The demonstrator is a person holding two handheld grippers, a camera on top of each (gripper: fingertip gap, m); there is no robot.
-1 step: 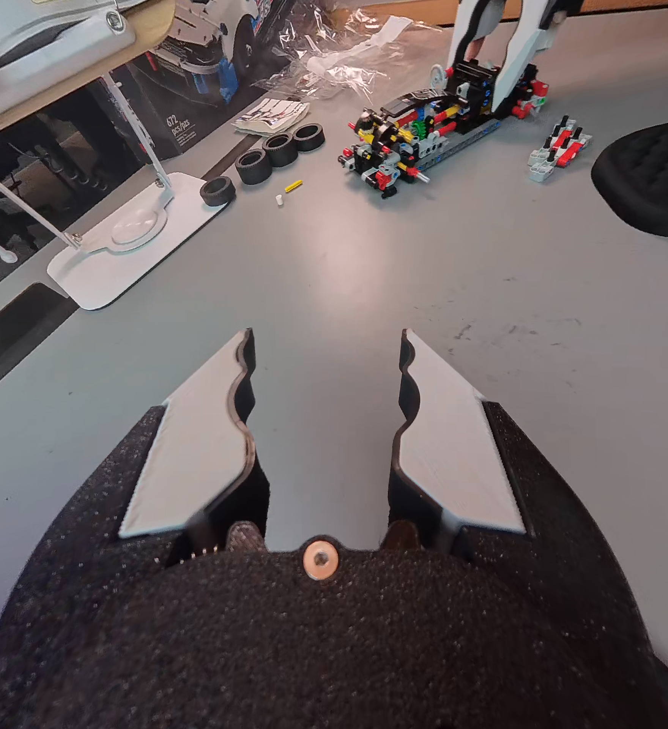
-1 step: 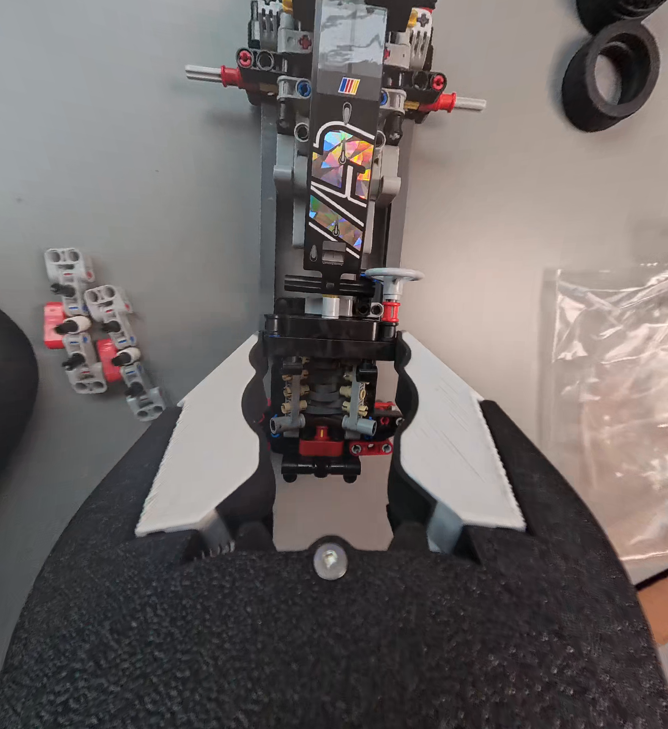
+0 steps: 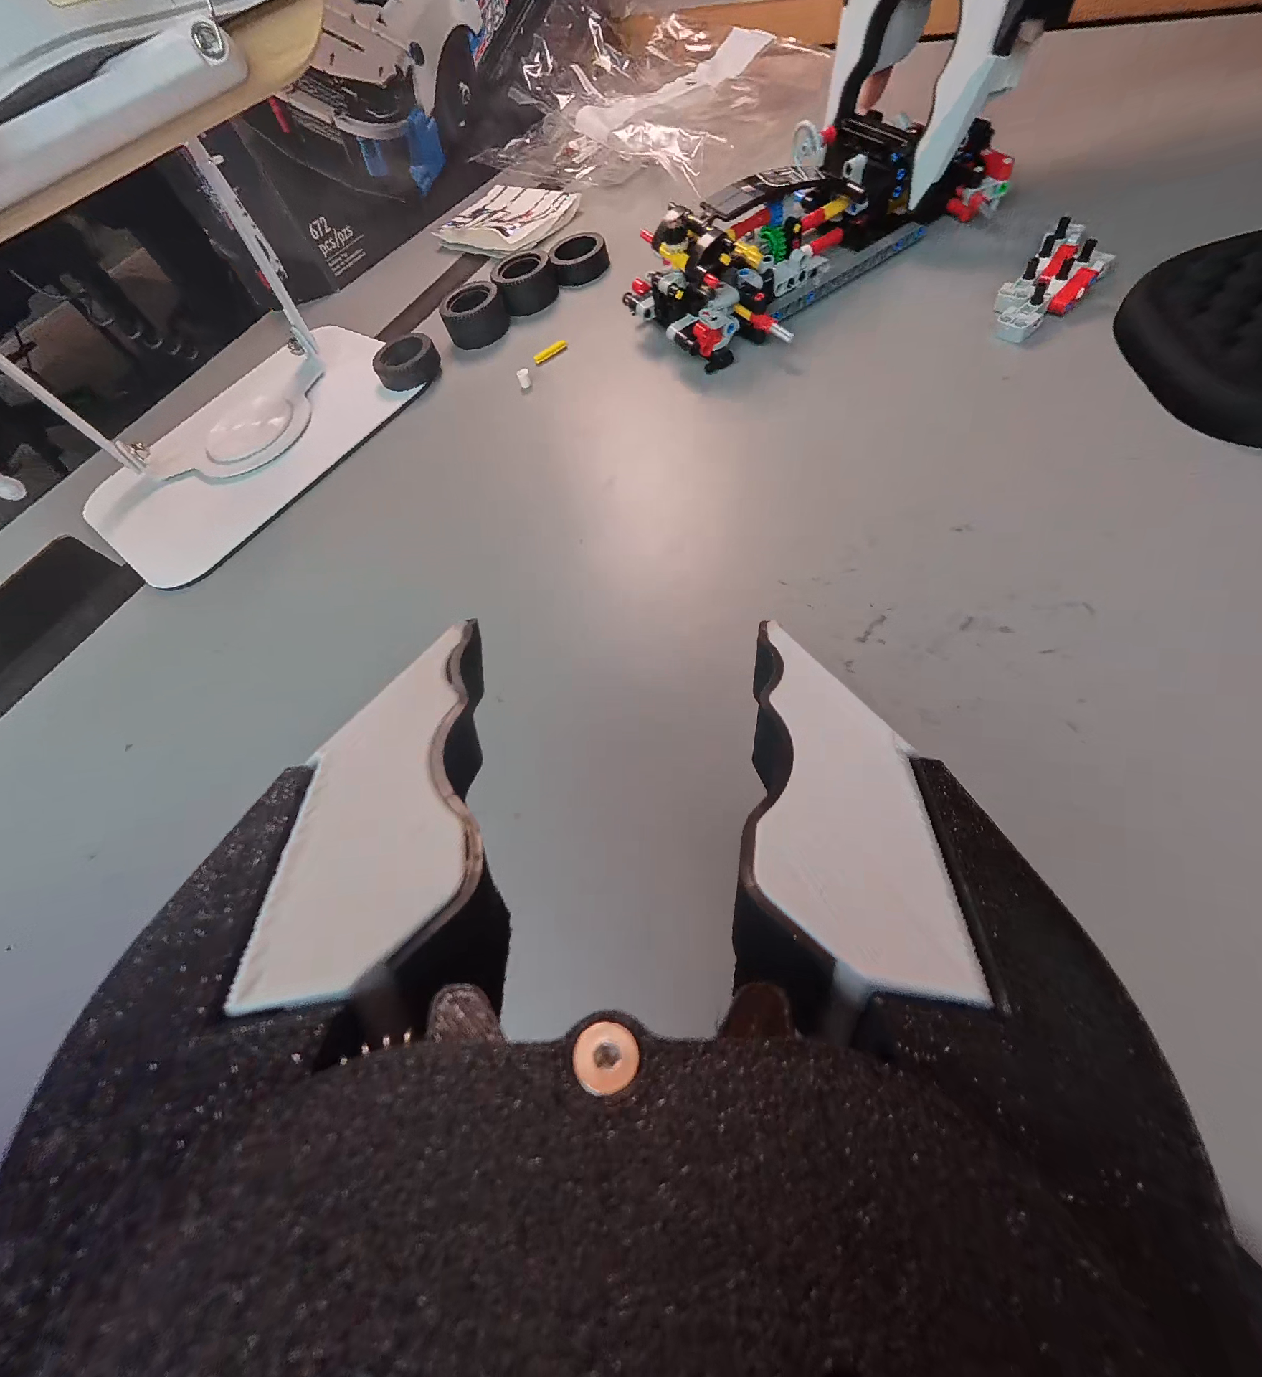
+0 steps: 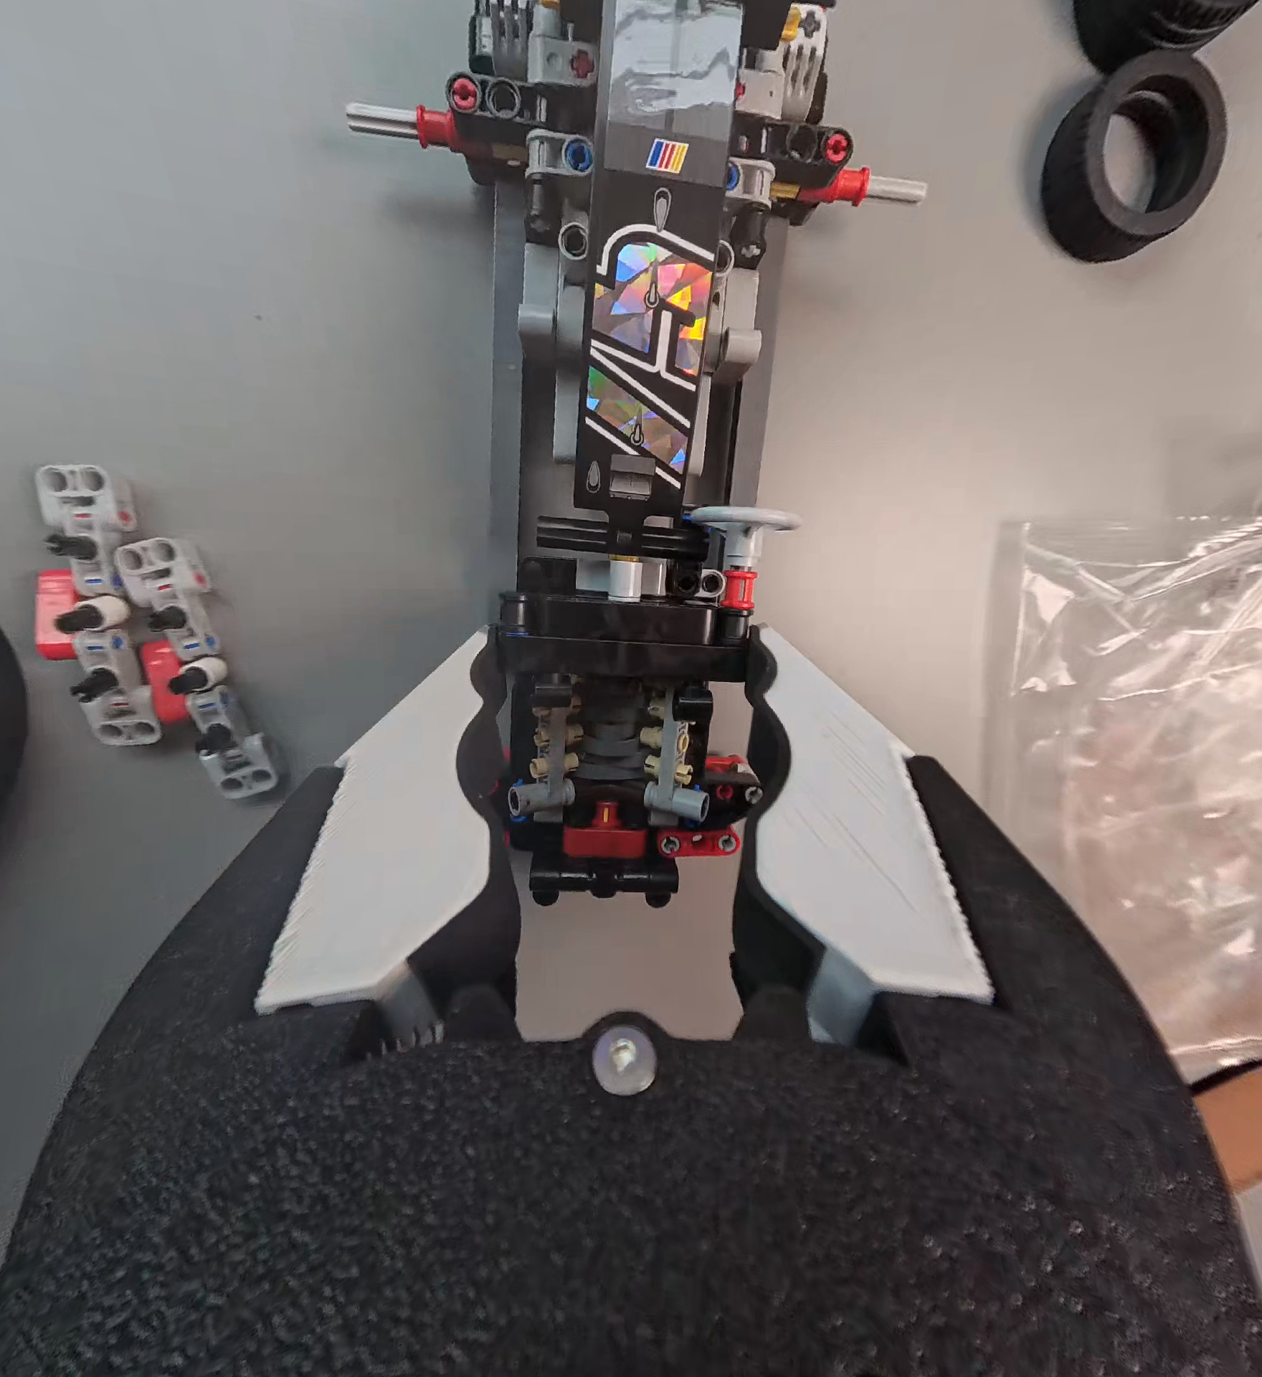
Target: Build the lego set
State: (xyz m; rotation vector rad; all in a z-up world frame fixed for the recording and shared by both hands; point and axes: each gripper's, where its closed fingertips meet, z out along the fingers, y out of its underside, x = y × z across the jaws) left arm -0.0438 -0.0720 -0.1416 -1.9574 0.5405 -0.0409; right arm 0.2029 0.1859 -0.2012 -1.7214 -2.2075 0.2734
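Item 1: partly built lego car chassis [image 4: 635, 417], black, grey and red, with a holographic sticker panel on top. It lies lengthwise on the grey bench [image 4: 241, 261], rear end toward you. Your right claw [image 4: 622, 656] straddles that rear end: both pale fingertips [image 4: 464, 715] press the sides of the black cross-block, so the claw is clamped on the chassis. In the left wrist view the same claw comes down steeply from above onto the far end of the chassis [image 3: 784, 253].

Item 2: your left claw [image 3: 617, 633], fingers spread wide, holding nothing. It is angled down over bare bench [image 3: 613, 484], well apart from the chassis, which sits far ahead and to the right.

Item 3: small grey and red lego sub-assembly with black pins [image 4: 144, 633], loose on the bench just beside the right claw's left finger, not touching it.

Item 4: four black rubber tyres [image 3: 524, 287], in a row left of the chassis; one sits apart on the white stand base [image 3: 241, 484].

Item 5: short yellow pin [image 3: 550, 352] and small white bush [image 3: 524, 378], near the tyres.

Item 6: crumpled clear plastic bags [image 4: 1164, 745], right of the chassis
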